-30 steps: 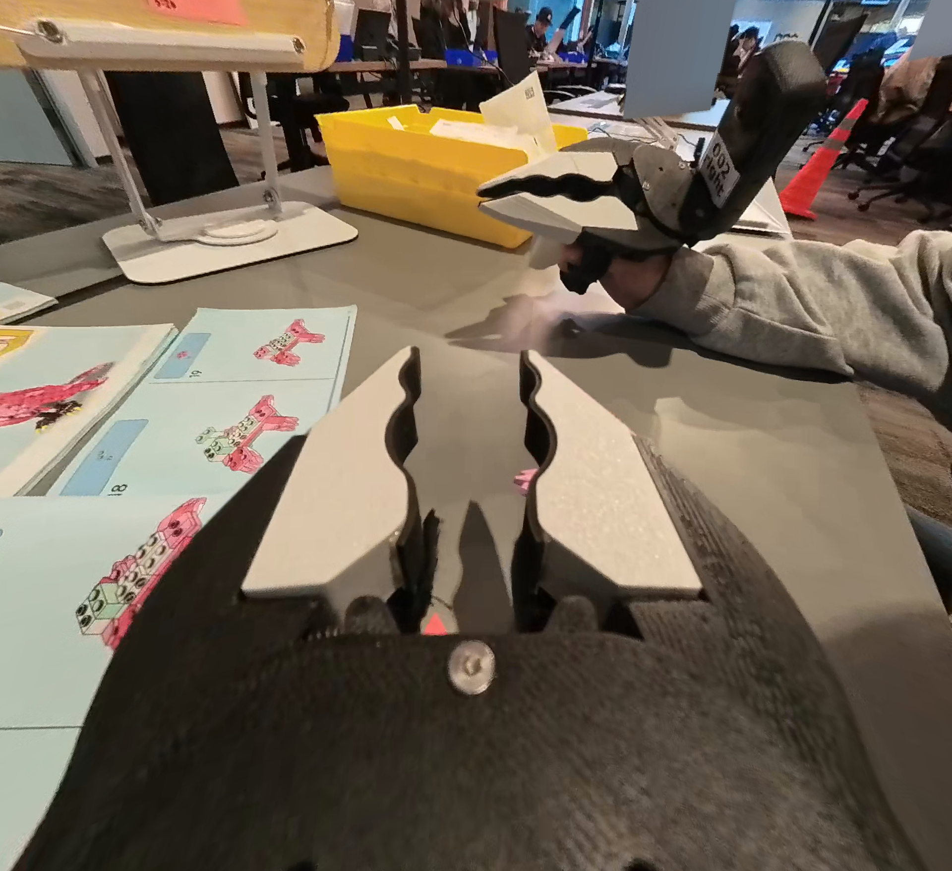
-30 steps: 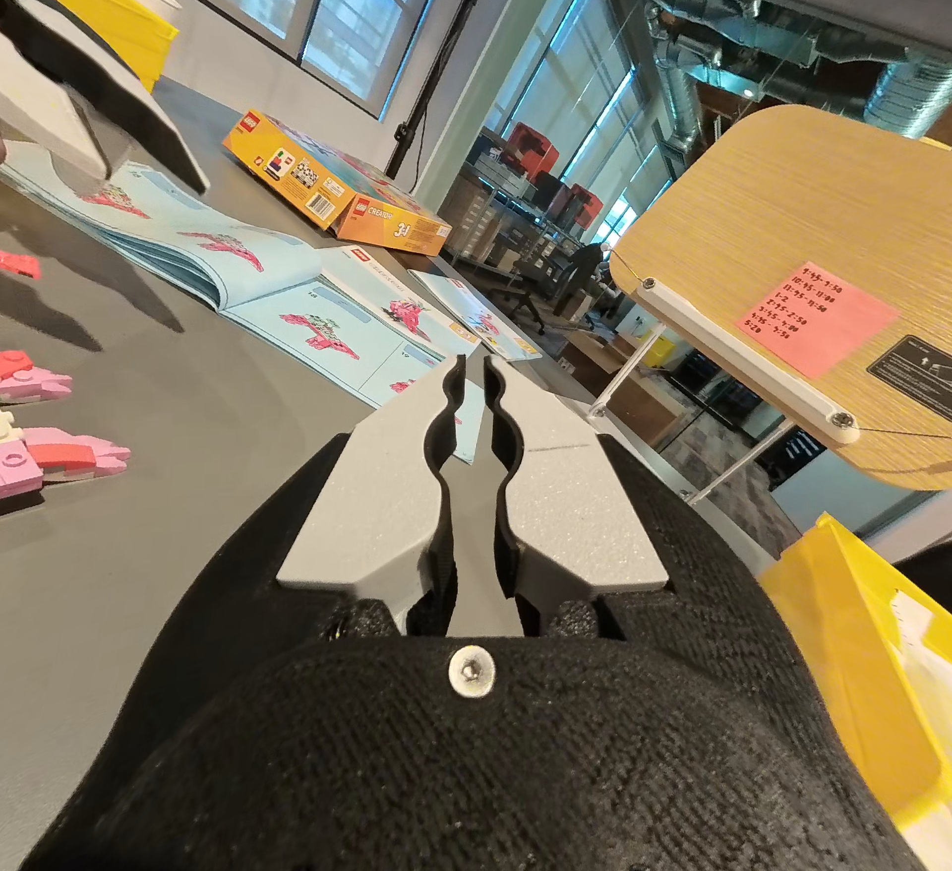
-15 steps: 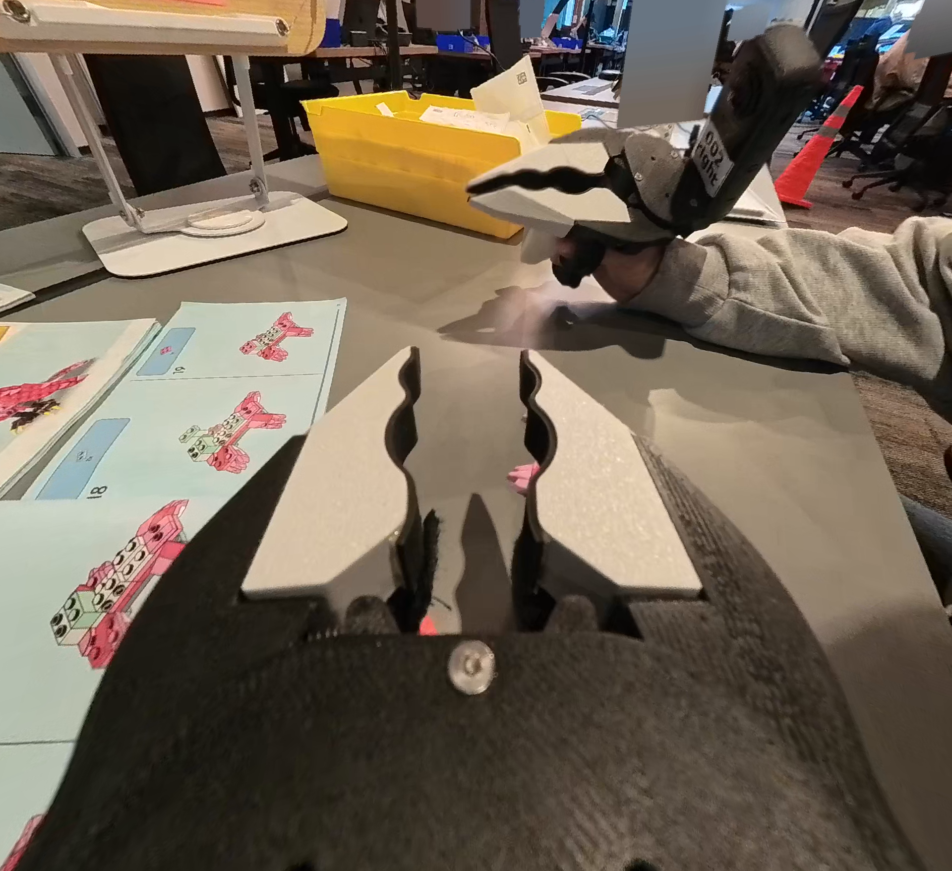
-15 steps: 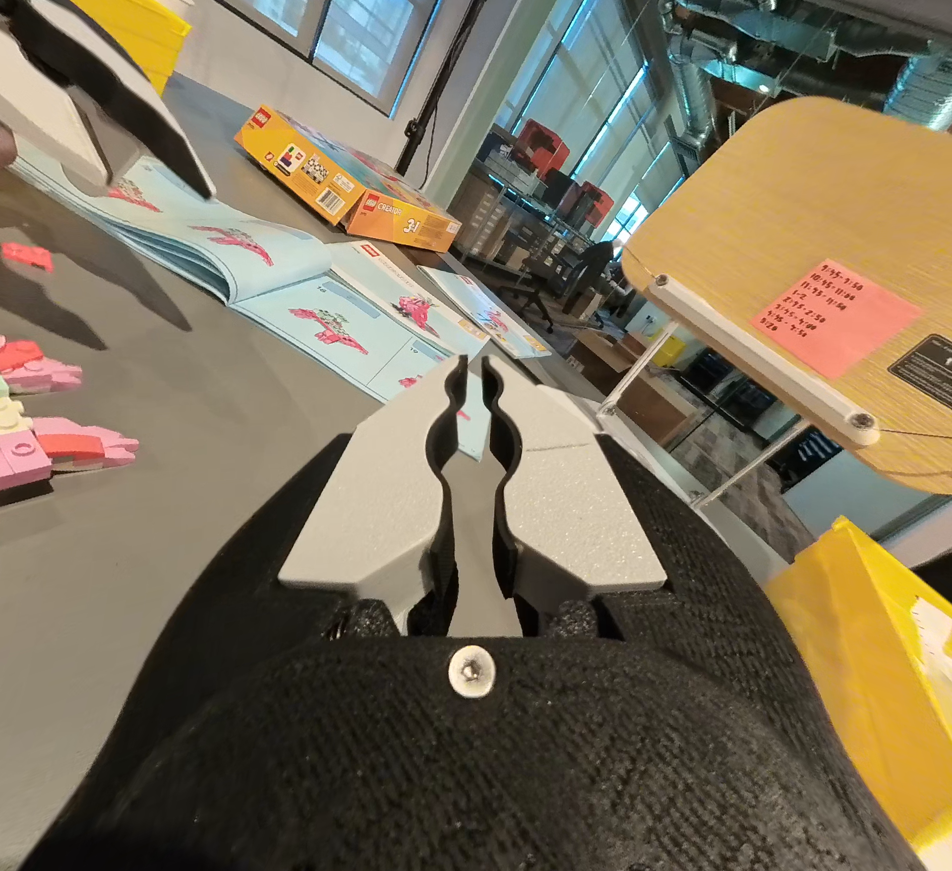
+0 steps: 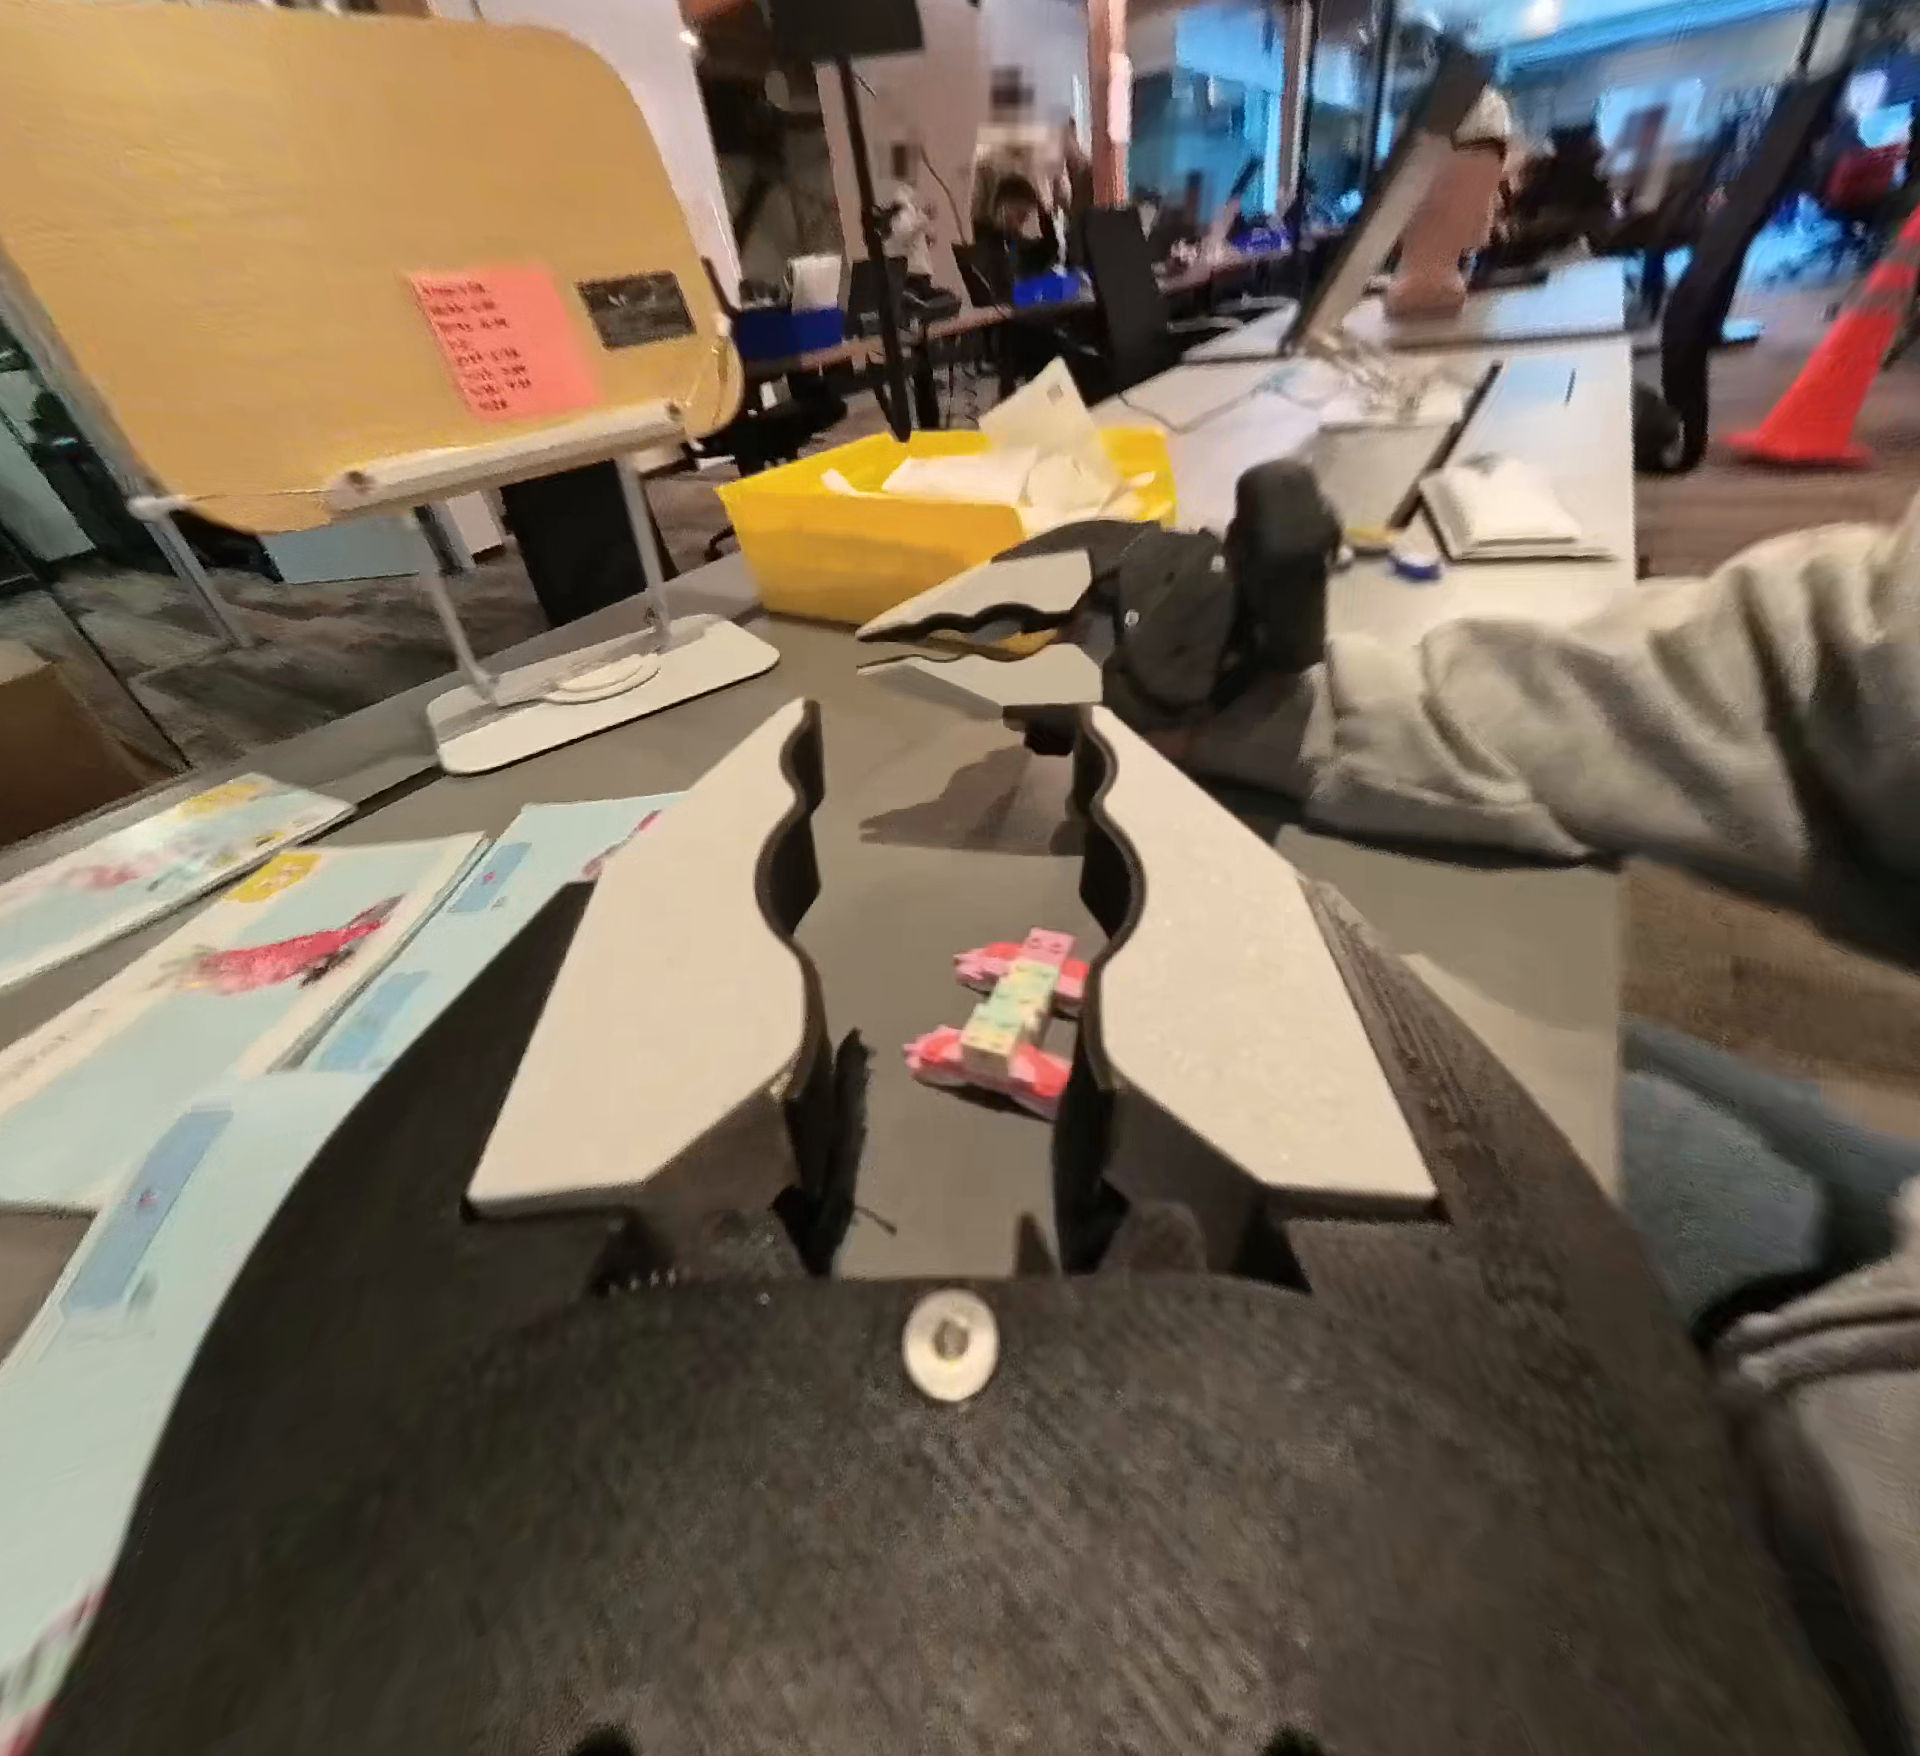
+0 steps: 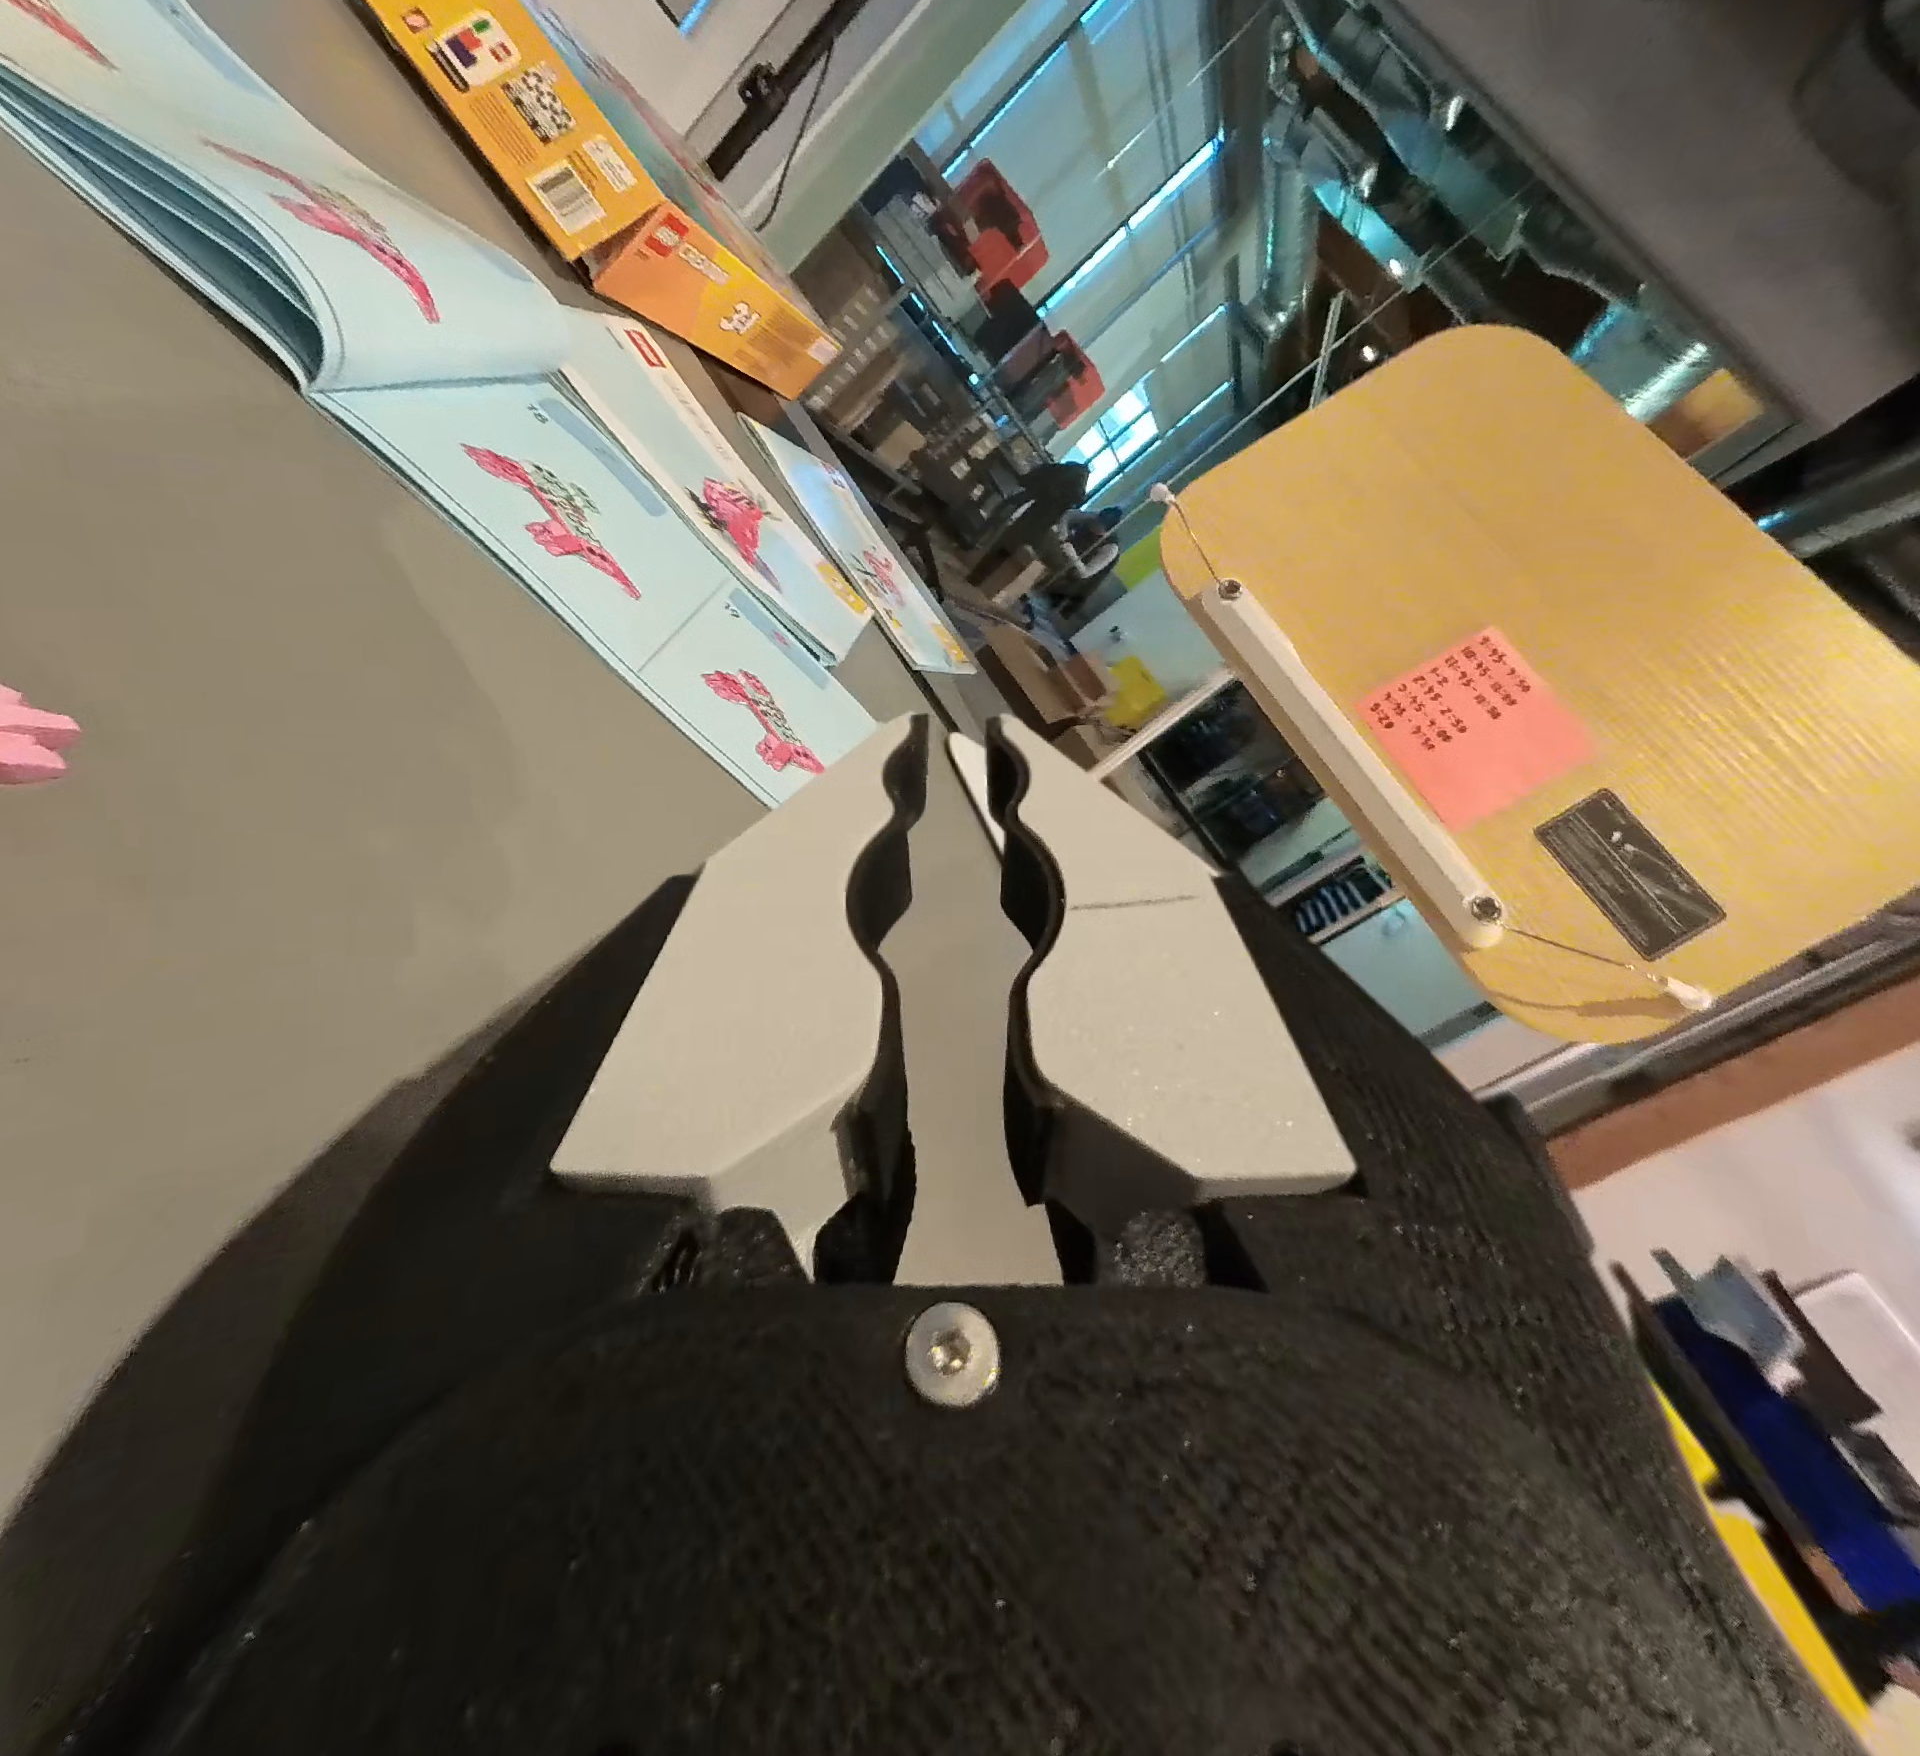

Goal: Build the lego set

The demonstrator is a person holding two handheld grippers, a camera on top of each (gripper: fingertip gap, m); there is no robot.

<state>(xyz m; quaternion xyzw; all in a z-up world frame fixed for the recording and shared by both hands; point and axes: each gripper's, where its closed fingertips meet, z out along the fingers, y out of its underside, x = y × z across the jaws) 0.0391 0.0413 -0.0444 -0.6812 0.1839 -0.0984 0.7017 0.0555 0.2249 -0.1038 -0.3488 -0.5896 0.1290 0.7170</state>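
A small pink and pale green lego build point(image 5: 1013, 1020) lies flat on the grey table point(image 5: 1455, 927). In the left wrist view it shows between the fingers of my left gripper point(image 5: 945, 719), which is open, empty and above it. My right gripper point(image 5: 883, 652) lies low over the table beyond it, on a grey-sleeved arm point(image 5: 1610, 730). In its own view the right gripper point(image 6: 954, 735) holds nothing and its fingers stand a narrow slit apart. A pink lego piece point(image 6: 31, 745) shows at that view's left edge.
Open light-blue instruction booklets point(image 5: 260, 958) lie at the left and also show in the right wrist view point(image 6: 468, 376). A wooden book stand point(image 5: 312, 252) and a yellow bin point(image 5: 935, 522) stand at the back. An orange lego box point(image 6: 540, 96) lies beyond the booklets. The pink lego piece point(image 6: 31, 745) is about 12 cm from my right fingertips.
My left gripper has pulled back and the lego build now shows between its fingers. My right gripper has dropped lower toward the table and rolled, so its view has tilted.
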